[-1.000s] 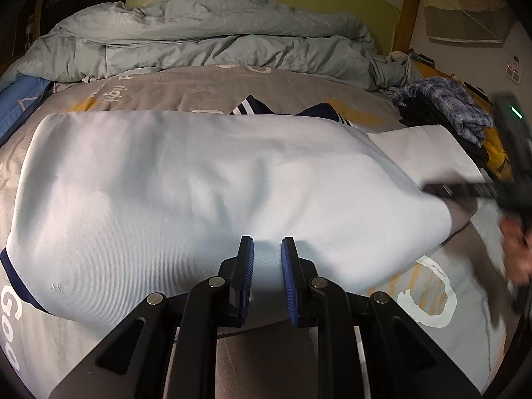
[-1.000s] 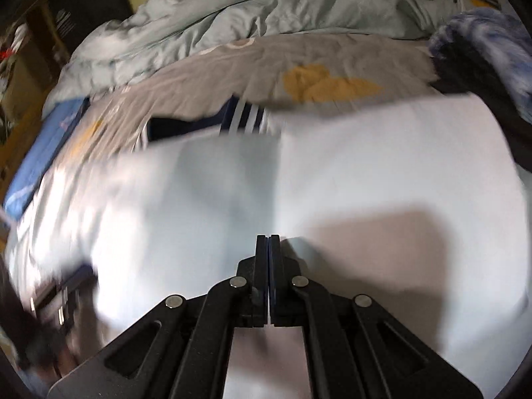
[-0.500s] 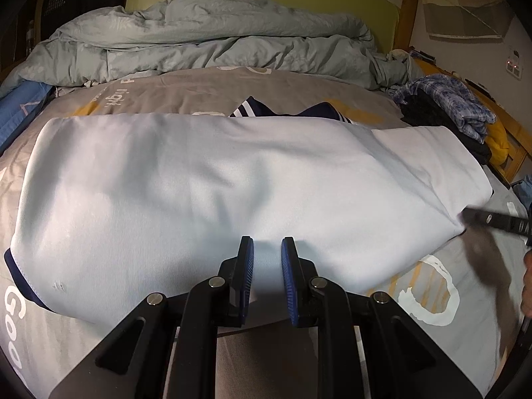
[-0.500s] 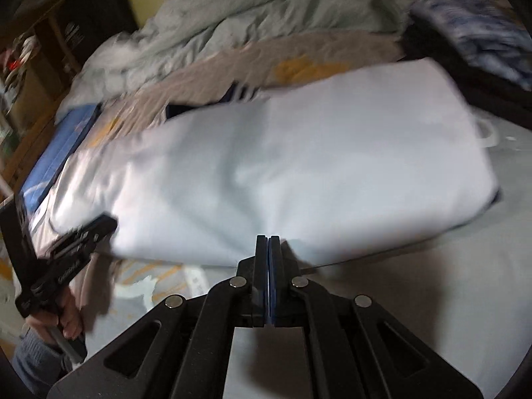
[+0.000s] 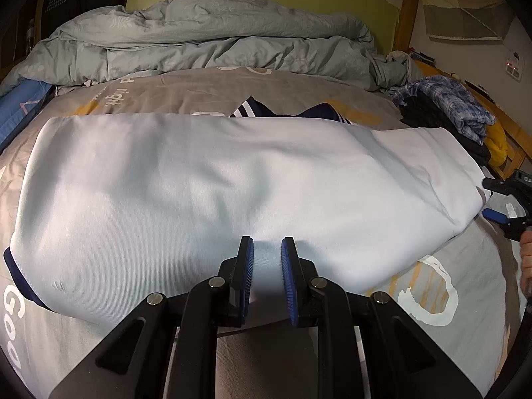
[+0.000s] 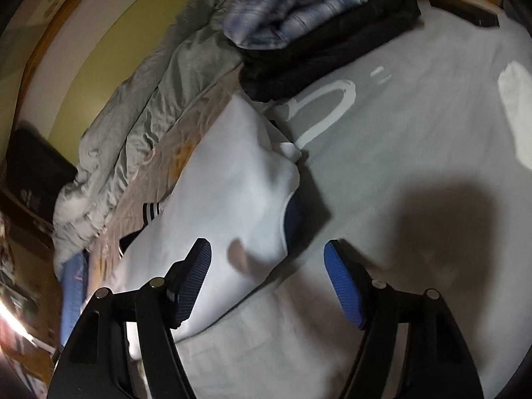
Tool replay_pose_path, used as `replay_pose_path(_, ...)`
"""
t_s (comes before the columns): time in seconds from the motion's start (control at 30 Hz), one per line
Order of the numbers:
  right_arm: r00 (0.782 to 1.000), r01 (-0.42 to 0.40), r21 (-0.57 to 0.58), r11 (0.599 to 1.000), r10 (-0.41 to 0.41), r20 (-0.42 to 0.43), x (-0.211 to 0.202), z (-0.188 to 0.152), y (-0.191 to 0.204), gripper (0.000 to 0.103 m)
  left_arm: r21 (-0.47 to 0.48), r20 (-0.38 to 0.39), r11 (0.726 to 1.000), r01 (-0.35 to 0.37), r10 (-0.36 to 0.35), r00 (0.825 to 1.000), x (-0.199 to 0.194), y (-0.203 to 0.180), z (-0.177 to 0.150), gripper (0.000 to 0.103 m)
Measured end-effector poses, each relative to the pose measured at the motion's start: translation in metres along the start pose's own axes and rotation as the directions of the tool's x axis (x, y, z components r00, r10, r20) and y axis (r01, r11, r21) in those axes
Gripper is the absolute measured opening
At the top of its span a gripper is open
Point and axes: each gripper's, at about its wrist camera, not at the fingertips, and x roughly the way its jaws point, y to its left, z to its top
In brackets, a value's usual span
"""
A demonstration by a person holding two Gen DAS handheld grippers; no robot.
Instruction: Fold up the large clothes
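The left gripper (image 5: pixel 267 249) hovers with its blue pads a narrow gap apart, holding nothing, at the near edge of the white jersey (image 5: pixel 212 196), which lies spread across the grey printed bedsheet (image 5: pixel 429 296) with its navy striped collar (image 5: pixel 246 110) at the far side. The right gripper (image 6: pixel 267 266) stands wide open and empty at the jersey's right end (image 6: pixel 239 179), its fingers straddling the navy-trimmed edge (image 6: pixel 292 219) without closing on it. By the look of it the body has already been doubled lengthwise, and the step in hand is taking hold of that right end to fold it across. The next move calls for the right jaws to come down and close on all the layers together, then carry the end leftward while the left gripper pins the near edge. A rumpled grey-green duvet (image 5: pixel 212 40) and a pile of plaid and black clothes (image 5: pixel 445 106) sit well beyond
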Motion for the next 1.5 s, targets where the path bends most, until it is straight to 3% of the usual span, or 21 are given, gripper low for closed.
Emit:
replay_pose_path(0.07,1.000,0.000,-0.013,1.000,0.000,0.013,0.012,0.003,-0.001,0.064,0.002,0.000,1.000,-0.002,0.002,1.000,0.000,0.000,0.000,0.021)
replay_pose_path(0.13,1.000,-0.007,0.000,1.000,0.007,0.020,0.019,0.006,-0.001,0.050,0.003,0.001,1.000,-0.003,0.003,1.000,0.000,0.001,0.000,0.021)
replay_pose_path(0.2,0.998,-0.047,0.006,0.999,0.047,0.034,0.022,0.004,0.000,0.027,-0.002,0.000,1.000,0.003,-0.003,1.000,0.000,0.002,0.000,0.021)
replay_pose_path(0.3,0.994,0.009,-0.098,0.995,0.002,0.111,0.015,0.000,0.014,0.016,-0.020,0.022,1.000,0.012,-0.012,1.000,-0.006,0.002,-0.001,0.021)
replay_pose_path(0.4,0.974,0.158,-0.268,0.950,-0.105,0.202,0.005,-0.011,0.049,0.014,0.026,0.060,0.999,-0.022,0.021,0.998,-0.022,-0.007,0.003,0.021)
replay_pose_path(0.53,0.949,0.237,-0.355,0.904,-0.137,0.284,-0.014,-0.021,0.091,0.013,0.001,0.179,1.000,-0.020,0.020,0.984,-0.071,0.000,0.019,0.021)
replay_pose_path(0.67,0.960,0.127,-0.408,0.904,-0.008,0.281,-0.033,-0.035,0.139,0.011,-0.042,0.276,0.998,-0.049,0.059,0.959,-0.107,0.023,0.028,0.021)
replay_pose_path(0.87,0.974,0.065,-0.564,0.823,0.070,0.214,-0.029,-0.085,0.217,0.009,-0.112,0.292,0.989,-0.095,0.124,0.948,-0.115,0.055,0.029,0.021)
replay_pose_path(1.03,0.990,0.018,-0.610,0.792,0.074,0.124,0.000,-0.124,0.244,0.009,-0.229,0.251,0.973,0.026,0.033,0.967,-0.114,0.086,0.034,0.021)
replay_pose_path(1.13,0.996,-0.002,-0.616,0.787,0.057,0.070,0.017,-0.142,0.250,0.009,-0.244,0.260,0.969,0.027,0.039,0.965,-0.117,0.094,0.035,0.021)
replay_pose_path(1.4,1.000,0.020,-0.668,0.744,-0.004,0.025,0.043,-0.172,0.252,0.011,-0.278,0.274,0.960,0.036,0.044,0.961,-0.120,0.108,0.038,0.021)
replay_pose_path(1.5,0.999,-0.026,-0.699,0.714,-0.004,-0.041,0.048,-0.176,0.253,0.024,-0.270,0.272,0.962,0.034,0.042,0.961,-0.120,0.106,0.037,0.021)
